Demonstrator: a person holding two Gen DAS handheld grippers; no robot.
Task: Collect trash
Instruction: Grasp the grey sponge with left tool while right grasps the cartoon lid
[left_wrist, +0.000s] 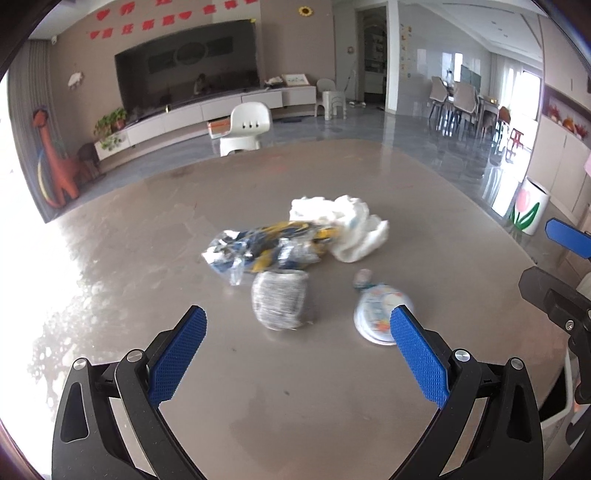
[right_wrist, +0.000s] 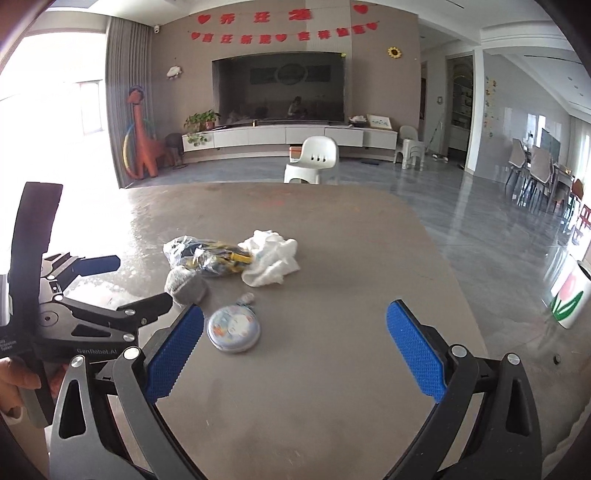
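Observation:
Trash lies in a cluster on the grey-brown table (left_wrist: 332, 387): a crumpled white tissue (left_wrist: 343, 225), a blue-yellow clear plastic wrapper (left_wrist: 266, 247), a grey crumpled wad (left_wrist: 280, 299) and a round flat white packet (left_wrist: 376, 314). My left gripper (left_wrist: 299, 325) is open and empty, just short of the grey wad. My right gripper (right_wrist: 295, 321) is open and empty, with the round packet (right_wrist: 234, 328) beside its left finger; the tissue (right_wrist: 271, 262), wrapper (right_wrist: 207, 254) and wad (right_wrist: 184, 286) lie beyond it. The left gripper also shows at the left of the right wrist view (right_wrist: 118, 284).
A white child's chair (right_wrist: 314, 158) stands behind the table's far edge. A white bin with a tulip print (left_wrist: 524, 206) stands on the floor to the right of the table. A TV cabinet (right_wrist: 288, 138) and dining chairs (right_wrist: 535, 170) are far behind.

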